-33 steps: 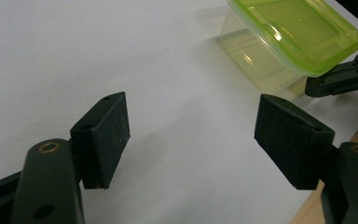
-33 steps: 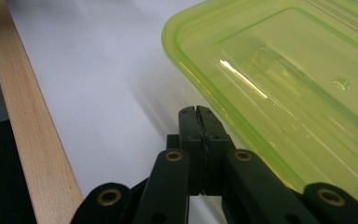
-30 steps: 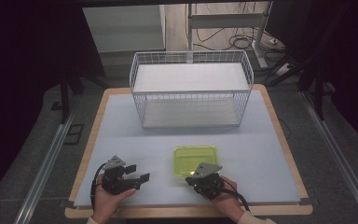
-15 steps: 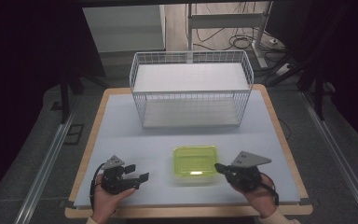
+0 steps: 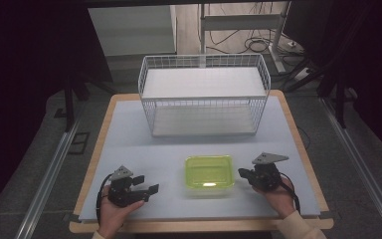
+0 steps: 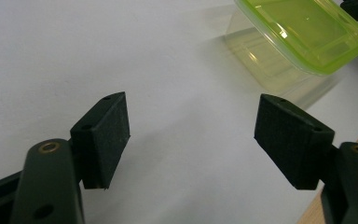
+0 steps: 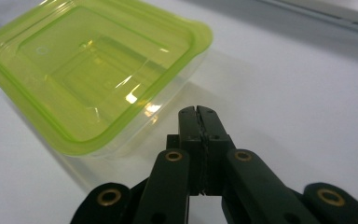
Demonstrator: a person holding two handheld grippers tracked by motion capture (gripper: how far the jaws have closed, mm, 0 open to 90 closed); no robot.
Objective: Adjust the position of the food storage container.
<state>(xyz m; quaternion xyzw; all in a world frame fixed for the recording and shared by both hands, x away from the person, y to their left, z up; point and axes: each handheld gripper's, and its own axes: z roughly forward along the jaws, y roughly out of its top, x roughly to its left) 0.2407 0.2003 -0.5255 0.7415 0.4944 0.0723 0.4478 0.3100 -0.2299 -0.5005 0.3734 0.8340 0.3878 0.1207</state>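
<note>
Since a second ago my right gripper has slid off the box to its right side, jaws pressed together, empty. I should open it before closing in; left gripper waits wide.

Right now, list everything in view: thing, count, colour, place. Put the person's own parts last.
container: one, clear with a yellow-green lid, lid on, near edge of the table between the two grippers
wire basket: one, white, far half of the table, standing open side up
table: one, pale blue-grey top with a wooden edge, centre of the high view
cables: several, dark, on the floor beyond the table
left gripper: one, black, left of the container, fingers wide apart with nothing between them
right gripper: one, black, right of the container, fingers pressed together, holding nothing
hands: two, at the near edge, one on each gripper
</note>
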